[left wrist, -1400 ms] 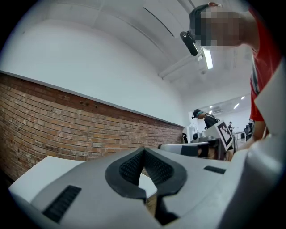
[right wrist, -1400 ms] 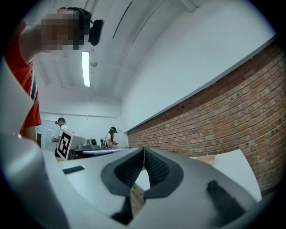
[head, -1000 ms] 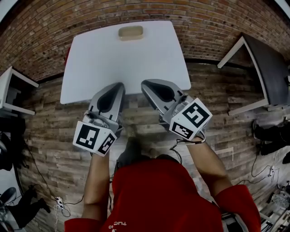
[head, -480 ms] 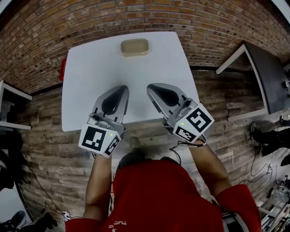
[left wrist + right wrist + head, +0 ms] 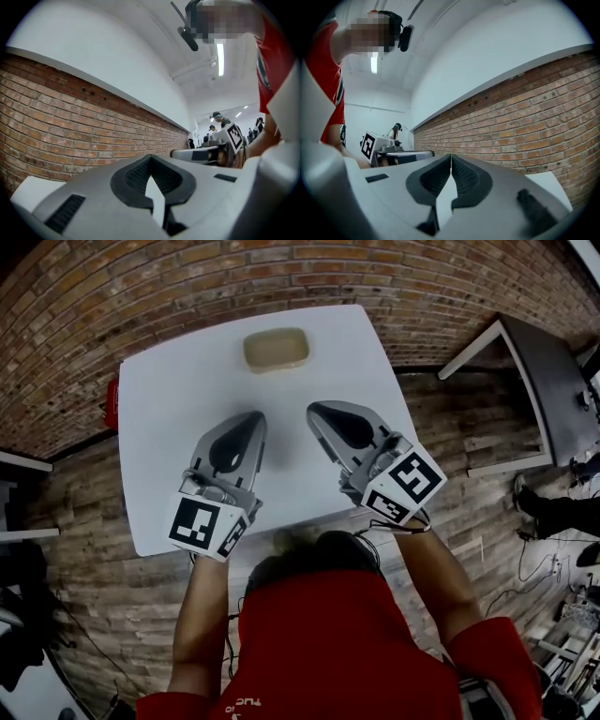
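Forward over the white square table (image 5: 164,427) have come the left gripper (image 5: 253,420) and right gripper (image 5: 315,410), each pressed together, empty. A tan oblong dish (image 5: 277,350) sits near the table's far edge.

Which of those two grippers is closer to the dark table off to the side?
Right. The right gripper hangs over the white table's right half, on the dark table's side; the left gripper hangs over the middle, farther from it.
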`<action>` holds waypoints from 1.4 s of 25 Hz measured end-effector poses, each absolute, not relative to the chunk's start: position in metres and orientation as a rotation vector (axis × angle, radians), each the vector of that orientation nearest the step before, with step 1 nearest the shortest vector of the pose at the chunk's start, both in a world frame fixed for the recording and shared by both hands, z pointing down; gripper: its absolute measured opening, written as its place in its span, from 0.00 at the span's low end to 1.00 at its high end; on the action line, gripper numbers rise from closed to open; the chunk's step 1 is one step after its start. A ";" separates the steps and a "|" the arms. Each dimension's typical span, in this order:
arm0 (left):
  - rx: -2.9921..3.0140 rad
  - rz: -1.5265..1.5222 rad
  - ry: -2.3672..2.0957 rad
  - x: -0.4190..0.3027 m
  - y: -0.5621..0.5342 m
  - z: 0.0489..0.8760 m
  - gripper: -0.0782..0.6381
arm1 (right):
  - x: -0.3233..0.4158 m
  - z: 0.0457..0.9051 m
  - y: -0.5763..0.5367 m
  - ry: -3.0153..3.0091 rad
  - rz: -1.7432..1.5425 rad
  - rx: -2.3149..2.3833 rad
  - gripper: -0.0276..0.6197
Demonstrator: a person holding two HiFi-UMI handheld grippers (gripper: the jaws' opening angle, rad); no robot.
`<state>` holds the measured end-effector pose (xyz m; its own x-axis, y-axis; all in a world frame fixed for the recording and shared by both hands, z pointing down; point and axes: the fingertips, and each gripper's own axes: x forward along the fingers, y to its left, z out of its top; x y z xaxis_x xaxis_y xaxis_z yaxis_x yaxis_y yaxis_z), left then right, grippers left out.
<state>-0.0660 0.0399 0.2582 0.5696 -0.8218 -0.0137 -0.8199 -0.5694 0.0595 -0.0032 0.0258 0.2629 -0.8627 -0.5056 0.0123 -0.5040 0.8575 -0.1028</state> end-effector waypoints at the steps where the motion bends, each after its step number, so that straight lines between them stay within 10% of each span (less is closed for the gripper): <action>1: 2.742 -0.064 -1.429 -0.067 0.032 0.260 0.13 | -0.003 0.266 0.018 3.025 -0.150 -0.827 0.09; 33: 2.725 0.331 -1.438 -0.087 -0.184 0.367 0.14 | -0.012 0.365 -0.194 3.410 0.132 -0.540 0.10; 35: 2.743 0.349 -1.372 -0.089 -0.190 0.376 0.30 | -0.017 0.378 -0.197 3.477 0.156 -0.495 0.21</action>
<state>-0.0889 -0.1900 0.3764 0.5795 -0.7833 0.2251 -0.7957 -0.6035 -0.0513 -0.0167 -0.1970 0.3783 -0.8927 -0.2850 0.3491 -0.2525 0.9579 0.1364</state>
